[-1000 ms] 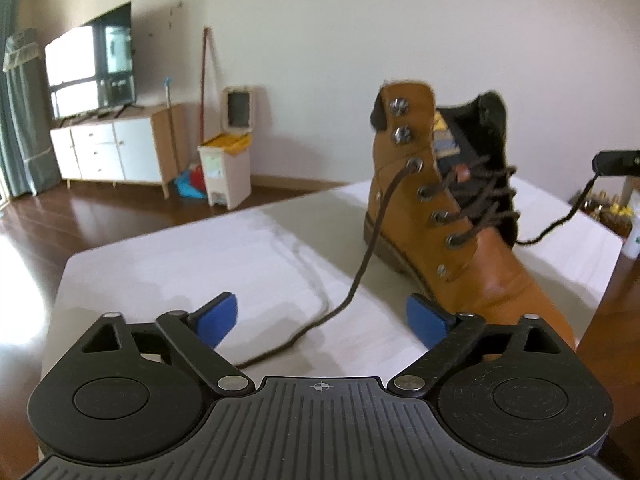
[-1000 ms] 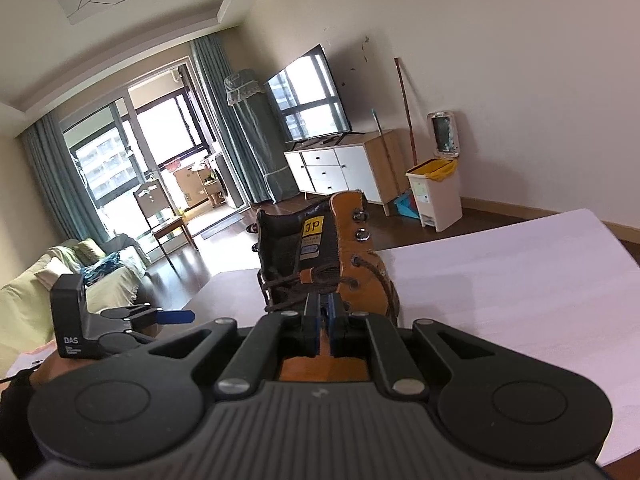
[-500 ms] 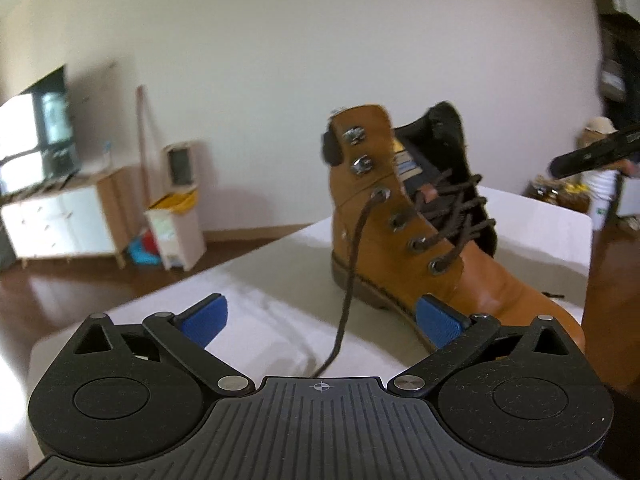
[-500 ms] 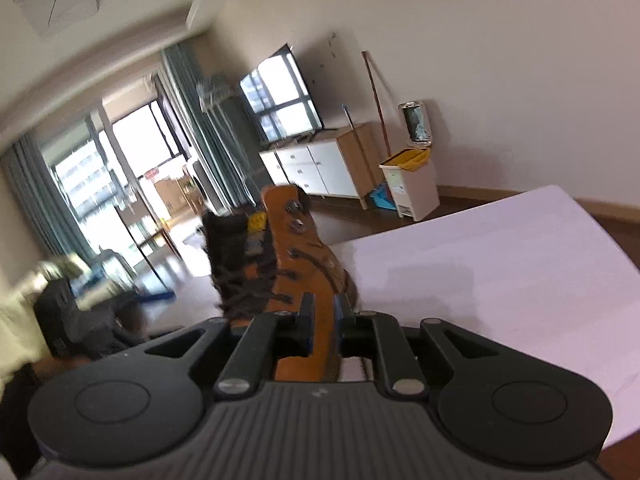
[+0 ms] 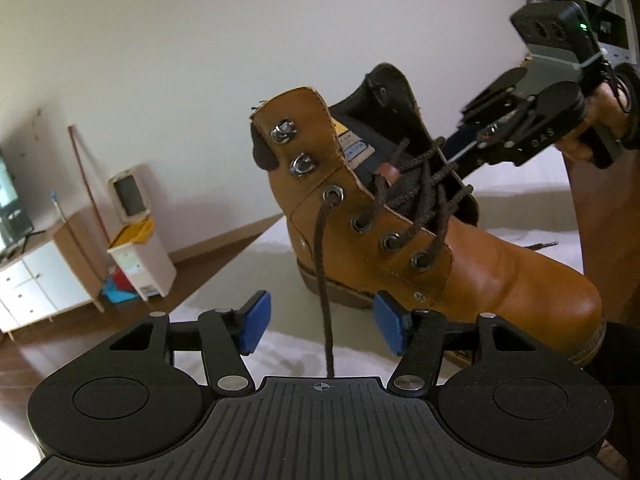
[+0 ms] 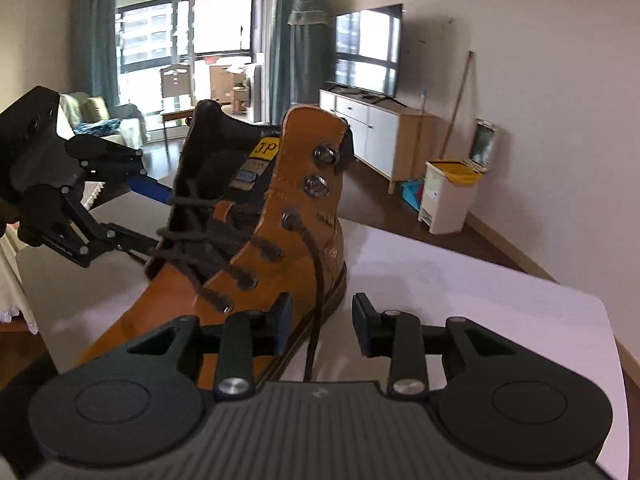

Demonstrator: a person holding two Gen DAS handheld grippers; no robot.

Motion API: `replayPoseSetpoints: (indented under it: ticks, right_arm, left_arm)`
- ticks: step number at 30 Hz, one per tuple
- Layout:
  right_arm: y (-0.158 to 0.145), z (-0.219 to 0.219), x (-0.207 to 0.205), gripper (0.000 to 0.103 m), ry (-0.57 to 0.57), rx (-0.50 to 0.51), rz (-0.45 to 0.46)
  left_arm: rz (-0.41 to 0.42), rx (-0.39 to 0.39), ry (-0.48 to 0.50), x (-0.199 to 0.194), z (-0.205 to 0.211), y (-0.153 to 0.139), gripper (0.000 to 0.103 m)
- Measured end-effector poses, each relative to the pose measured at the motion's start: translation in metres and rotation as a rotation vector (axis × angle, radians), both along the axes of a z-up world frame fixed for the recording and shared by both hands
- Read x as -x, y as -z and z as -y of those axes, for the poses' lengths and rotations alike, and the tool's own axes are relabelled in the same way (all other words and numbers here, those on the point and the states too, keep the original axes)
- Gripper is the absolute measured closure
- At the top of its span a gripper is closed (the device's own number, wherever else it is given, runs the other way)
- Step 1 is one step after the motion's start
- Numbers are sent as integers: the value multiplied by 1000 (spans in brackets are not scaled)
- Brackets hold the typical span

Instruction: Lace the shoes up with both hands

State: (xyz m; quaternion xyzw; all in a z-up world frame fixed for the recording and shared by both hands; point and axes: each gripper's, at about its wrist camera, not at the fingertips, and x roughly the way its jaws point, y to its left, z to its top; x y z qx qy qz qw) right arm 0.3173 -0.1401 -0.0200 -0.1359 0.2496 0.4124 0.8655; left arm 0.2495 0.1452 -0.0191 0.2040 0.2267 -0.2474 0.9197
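Observation:
A tan leather boot point(image 5: 460, 280) with dark brown laces stands on the white-covered table point(image 5: 264, 264). One loose lace point(image 5: 322, 264) hangs from an upper eyelet and runs down between the blue pads of my left gripper point(image 5: 323, 326). Its jaws are closing, and the pads do not touch the lace. In the right wrist view the boot point(image 6: 280, 248) fills the middle, and the other lace point(image 6: 316, 300) drops between the fingers of my right gripper point(image 6: 322, 326). Those jaws are opening and press on nothing. Each gripper's tips are hidden behind the boot in the other's view.
A white bin with a yellow liner point(image 6: 448, 196) and a white TV cabinet point(image 6: 380, 128) stand on the wooden floor beyond the table point(image 6: 460, 300). The table's right edge point(image 6: 608, 340) is close by. A hand point(image 5: 600, 116) holds the right gripper.
The right gripper let go of the lace end it held up, parted its jaws and dropped beside the boot. The left gripper came nearer the boot, rolled, and narrowed its jaws around the hanging lace.

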Motion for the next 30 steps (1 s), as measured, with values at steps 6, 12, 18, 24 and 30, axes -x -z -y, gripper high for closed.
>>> replayPoseSetpoints:
  ticks: [6, 12, 18, 24, 30]
  right_arm:
    - [6, -9, -2, 99, -14, 5, 21]
    - [-7, 21, 17, 101, 116, 29, 102]
    - [2, 25, 25, 99, 135, 41, 60]
    - [7, 23, 37, 84, 152, 23, 27]
    - [1, 35, 36, 54, 171, -44, -17]
  left_arm:
    - [-34, -8, -14, -11, 10, 2, 100]
    - [16, -22, -173, 12, -17, -6, 101]
    - [8, -8, -210, 27, -29, -1, 100]
    - [13, 5, -223, 41, -25, -5, 100]
    - [23, 58, -204, 44, -17, -2, 99]
